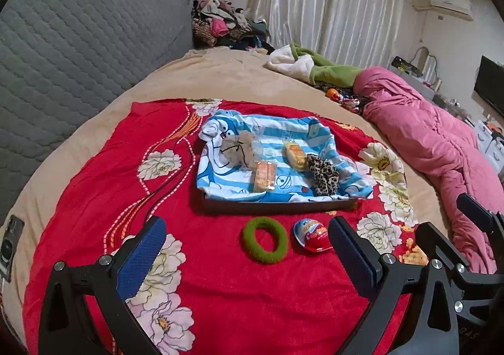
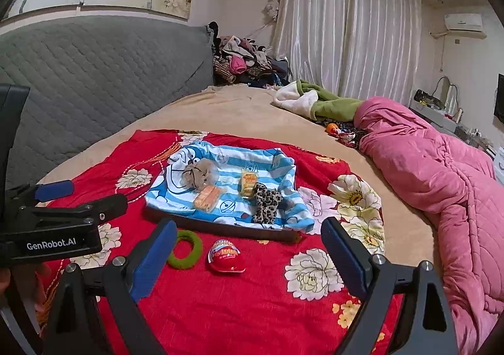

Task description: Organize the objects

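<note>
above red blanket (image 1: 220, 307), left gripper (image 1: 249, 241) and right gripper (image 2: 249, 241) angled down, jaws wide

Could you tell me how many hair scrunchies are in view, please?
2. A green scrunchie lies on the red blanket beside the red egg-shaped toy; a leopard-print scrunchie sits on the blue striped cloth. Others may be hidden.
</note>
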`<move>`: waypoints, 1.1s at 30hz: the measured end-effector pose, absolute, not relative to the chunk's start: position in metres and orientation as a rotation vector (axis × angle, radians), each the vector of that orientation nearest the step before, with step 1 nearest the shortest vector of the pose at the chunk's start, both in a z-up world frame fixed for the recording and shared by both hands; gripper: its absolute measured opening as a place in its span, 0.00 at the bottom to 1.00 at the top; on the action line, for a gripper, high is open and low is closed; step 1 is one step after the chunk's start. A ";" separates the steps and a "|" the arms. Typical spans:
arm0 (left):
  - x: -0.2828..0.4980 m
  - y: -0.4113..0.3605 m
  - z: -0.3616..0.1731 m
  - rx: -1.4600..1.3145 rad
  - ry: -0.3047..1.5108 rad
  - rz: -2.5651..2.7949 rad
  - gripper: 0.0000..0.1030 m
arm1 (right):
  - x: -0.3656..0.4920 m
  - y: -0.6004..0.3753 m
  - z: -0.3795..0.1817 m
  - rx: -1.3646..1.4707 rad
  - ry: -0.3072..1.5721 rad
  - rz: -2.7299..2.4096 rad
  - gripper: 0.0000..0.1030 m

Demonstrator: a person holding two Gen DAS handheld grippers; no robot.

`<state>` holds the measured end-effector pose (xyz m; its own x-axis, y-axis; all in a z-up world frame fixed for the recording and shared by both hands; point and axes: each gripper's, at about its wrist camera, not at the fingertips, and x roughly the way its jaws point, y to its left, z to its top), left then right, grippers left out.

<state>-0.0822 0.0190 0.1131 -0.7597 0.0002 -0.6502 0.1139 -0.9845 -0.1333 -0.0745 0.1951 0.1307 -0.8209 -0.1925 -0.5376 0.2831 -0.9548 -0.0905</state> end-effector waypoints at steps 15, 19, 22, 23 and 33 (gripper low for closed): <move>-0.046 0.014 0.103 1.066 0.239 -2.872 0.99 | -0.040 0.191 0.124 0.794 0.278 -2.766 0.90; -0.038 0.015 0.096 1.075 0.232 -2.873 0.99 | -0.033 0.193 0.121 0.792 0.278 -2.771 0.90; -0.033 0.017 0.090 1.086 0.230 -2.872 0.99 | -0.030 0.196 0.116 0.803 0.277 -2.771 0.90; -0.032 0.017 0.087 1.095 0.231 -2.869 0.99 | -0.030 0.197 0.113 0.810 0.276 -2.770 0.90; -0.027 0.023 0.066 1.117 0.182 -2.871 0.99 | -0.030 0.199 0.088 0.855 0.298 -2.757 0.90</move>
<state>-0.0272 0.0235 0.0663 -0.7367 -0.0095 -0.6762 0.0947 -0.9915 -0.0892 -0.0305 0.1990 0.0881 -0.8001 -0.1658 -0.5765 0.2851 -0.9507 -0.1222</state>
